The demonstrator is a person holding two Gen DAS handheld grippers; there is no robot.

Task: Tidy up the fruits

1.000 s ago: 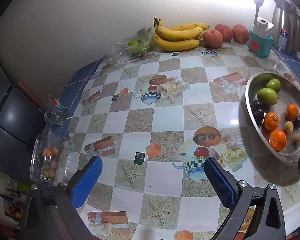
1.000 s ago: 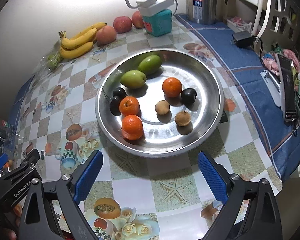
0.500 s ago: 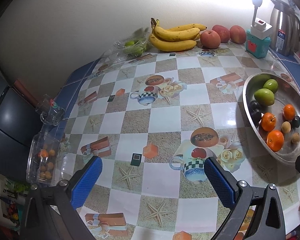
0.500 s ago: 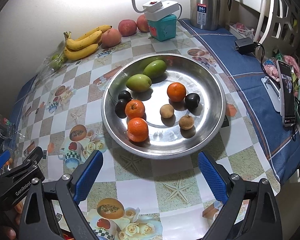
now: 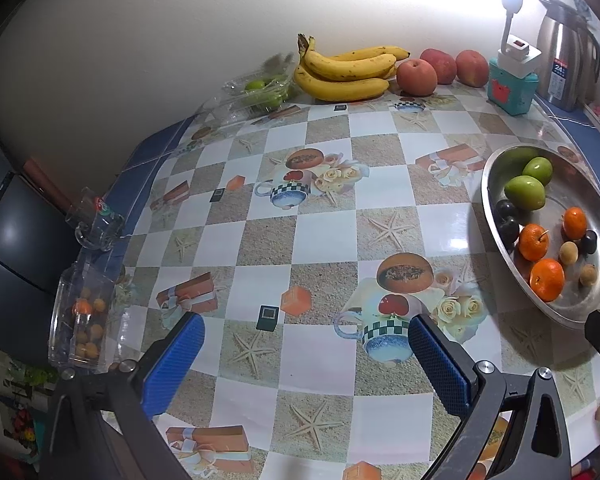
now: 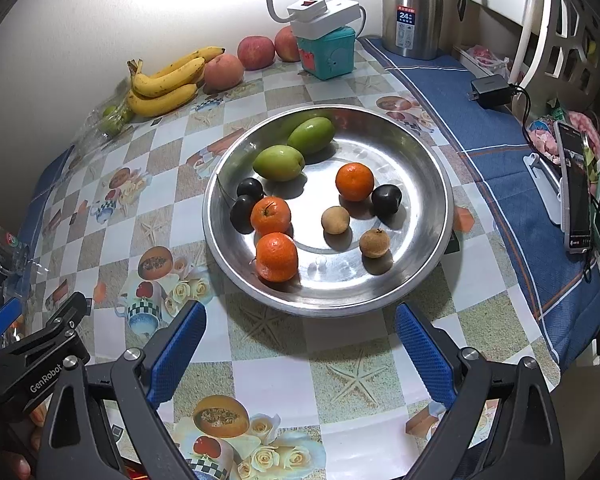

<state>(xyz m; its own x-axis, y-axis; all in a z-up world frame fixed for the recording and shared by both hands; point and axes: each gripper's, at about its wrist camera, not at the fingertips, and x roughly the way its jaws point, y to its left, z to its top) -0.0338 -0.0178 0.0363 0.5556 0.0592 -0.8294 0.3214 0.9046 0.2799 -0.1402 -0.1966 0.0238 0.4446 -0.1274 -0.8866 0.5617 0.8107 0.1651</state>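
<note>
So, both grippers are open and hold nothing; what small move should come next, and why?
Probably ease the right gripper forward and down toward the nearest orange. Its jaws stand wide open just short of the tray, and that orange lies closest to the near rim. The left gripper hangs over bare tablecloth with no fruit close by, so it can likely wait.

A home kitchen table: patterned oilcloth (image 5: 324, 240), thermos jug (image 6: 416, 8), bananas (image 5: 344, 72).

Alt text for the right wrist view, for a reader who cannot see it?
A steel tray on a checkered tablecloth holds three oranges, two green fruits, three dark plums and two small brown fruits. The open right gripper hovers before it, empty.
</note>
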